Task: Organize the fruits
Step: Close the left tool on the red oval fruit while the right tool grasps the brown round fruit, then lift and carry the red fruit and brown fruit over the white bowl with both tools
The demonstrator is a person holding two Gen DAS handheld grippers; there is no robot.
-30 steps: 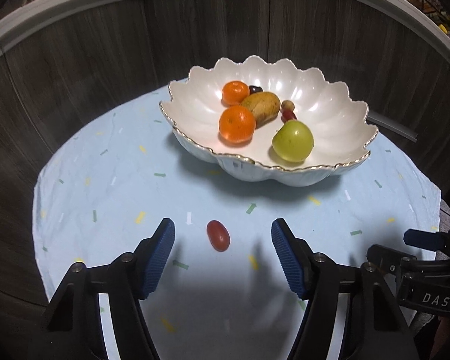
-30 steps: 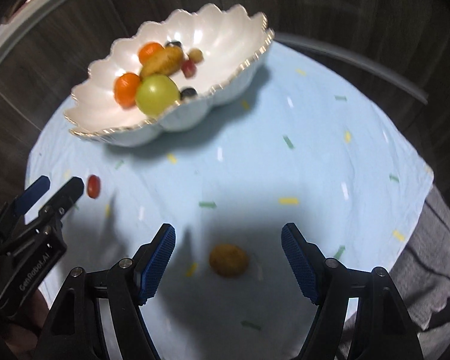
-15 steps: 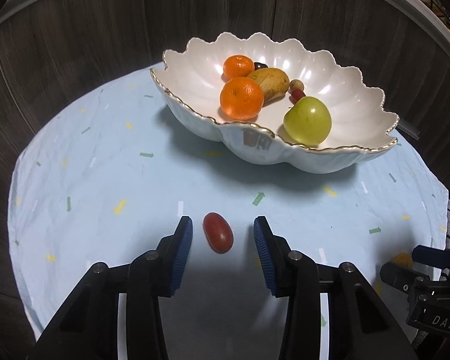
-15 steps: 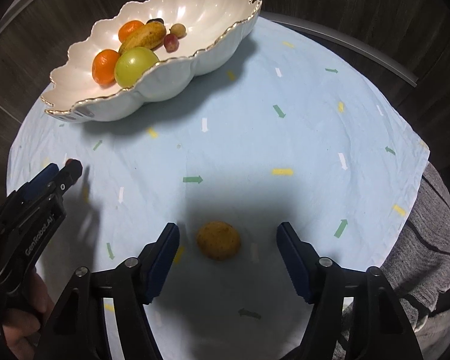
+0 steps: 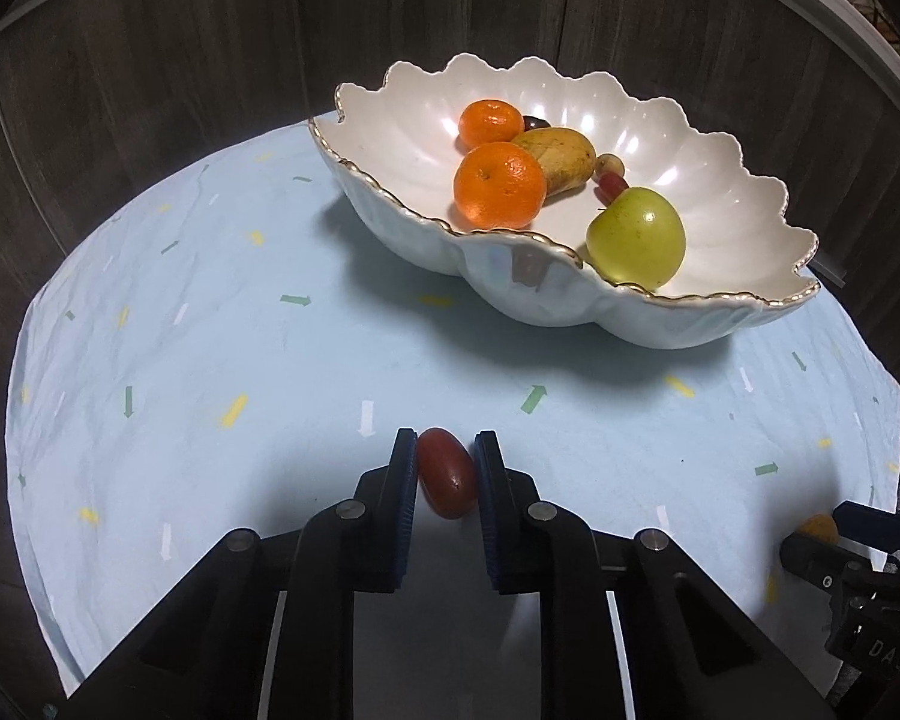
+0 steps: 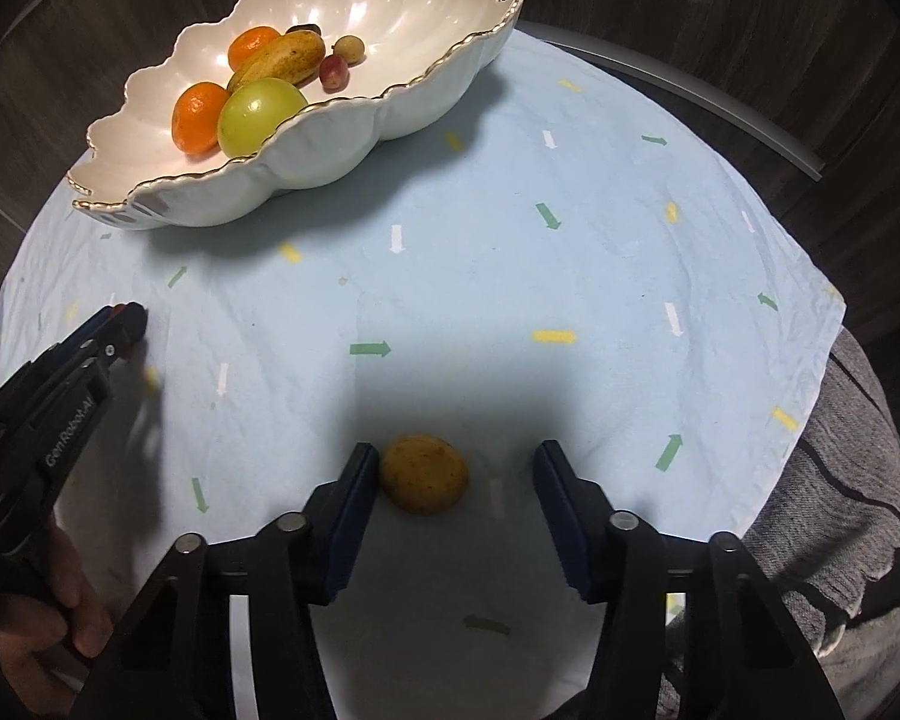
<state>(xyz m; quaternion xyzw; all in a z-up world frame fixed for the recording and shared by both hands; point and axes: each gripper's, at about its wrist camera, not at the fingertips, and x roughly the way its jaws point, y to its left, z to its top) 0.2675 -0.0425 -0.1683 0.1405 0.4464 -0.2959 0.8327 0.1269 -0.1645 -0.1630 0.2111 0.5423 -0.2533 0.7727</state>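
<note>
Open cloth [image 6: 510, 276] lies between bowl [image 6: 330, 162] and tongs.

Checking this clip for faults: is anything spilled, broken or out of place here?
Nothing is spilled or broken. Two fruits lie on the cloth outside the bowl: a red one gripped by the left tool, a yellow one between the closing right tool's jaws.

In the bowl [image 5: 720, 312], a dark fruit [image 5: 535, 122] is hiding behind the tangerine [image 5: 491, 123], while the yellow fruit [image 5: 817, 527] is peeking from behind the right gripper [image 5: 834, 534].
</note>
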